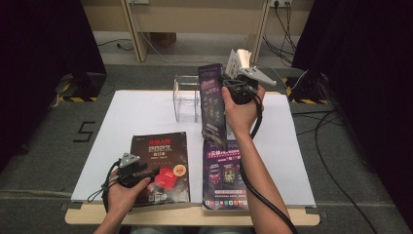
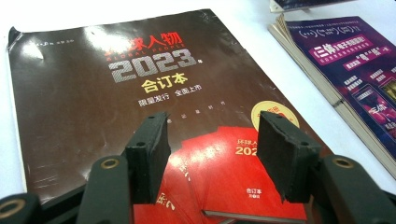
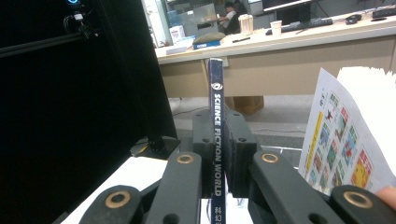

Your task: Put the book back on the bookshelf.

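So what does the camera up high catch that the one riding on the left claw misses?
High view alone: the right claw shut on a purple magazine held upright, a clear plastic holder behind it, and both of the person's forearms. Left claw view alone: its own jaws close up, standing open above the cover, and the large 2023 print. Both share the dark magazine lying flat, the purple magazines stacked beside it and the white table cover.

A thin purple magazine [image 1: 213,105] is standing upright above the white table, its cover showing dark panels; its navy spine [image 3: 217,140], lettered SCIENCE FICTION WORLD, is running vertically; a dark brown magazine [image 1: 160,165] marked 2023, with red booklets pictured on it, is lying flat near the front edge.
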Motion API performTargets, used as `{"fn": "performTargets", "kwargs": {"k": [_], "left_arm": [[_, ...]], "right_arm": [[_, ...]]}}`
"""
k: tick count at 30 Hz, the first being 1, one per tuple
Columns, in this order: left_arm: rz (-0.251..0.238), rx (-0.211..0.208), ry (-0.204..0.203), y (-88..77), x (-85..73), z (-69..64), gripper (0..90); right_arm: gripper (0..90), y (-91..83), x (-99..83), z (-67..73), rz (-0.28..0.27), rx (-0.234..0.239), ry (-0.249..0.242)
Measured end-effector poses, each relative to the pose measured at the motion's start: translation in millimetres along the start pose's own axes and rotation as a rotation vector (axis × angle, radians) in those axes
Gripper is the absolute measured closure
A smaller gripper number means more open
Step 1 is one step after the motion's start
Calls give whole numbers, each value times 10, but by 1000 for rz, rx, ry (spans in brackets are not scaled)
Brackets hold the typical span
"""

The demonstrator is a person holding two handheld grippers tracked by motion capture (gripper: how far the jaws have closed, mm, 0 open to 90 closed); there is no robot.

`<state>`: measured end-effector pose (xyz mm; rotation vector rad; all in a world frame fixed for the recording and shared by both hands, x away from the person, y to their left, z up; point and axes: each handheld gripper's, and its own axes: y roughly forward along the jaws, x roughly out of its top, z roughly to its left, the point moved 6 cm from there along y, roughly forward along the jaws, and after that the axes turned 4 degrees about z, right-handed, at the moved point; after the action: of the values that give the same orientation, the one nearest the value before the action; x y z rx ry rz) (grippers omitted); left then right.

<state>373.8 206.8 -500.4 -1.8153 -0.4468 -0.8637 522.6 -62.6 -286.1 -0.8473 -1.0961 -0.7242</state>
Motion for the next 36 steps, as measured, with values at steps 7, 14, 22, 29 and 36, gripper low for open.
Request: {"fn": "performTargets", "kwargs": {"k": [7,14,22,29,36], "left_arm": [[-1,-1,-2,5,-2,-1,432],[0,-2,-1,13,-5,-1,432],[1,-3,-2,16,-11,-1,432],[4,-5,-2,24,-16,-6,431],[7,-5,-1,30,-24,-3,432]], "right_arm": [[850,65,24,8,-3,-8,-5],[850,111,36,1,-7,-7,0],[849,148,79,8,-22,-5,-5],[849,196,135,8,-33,-8,-9],[850,254,168,7,-41,-9,-8]]}}
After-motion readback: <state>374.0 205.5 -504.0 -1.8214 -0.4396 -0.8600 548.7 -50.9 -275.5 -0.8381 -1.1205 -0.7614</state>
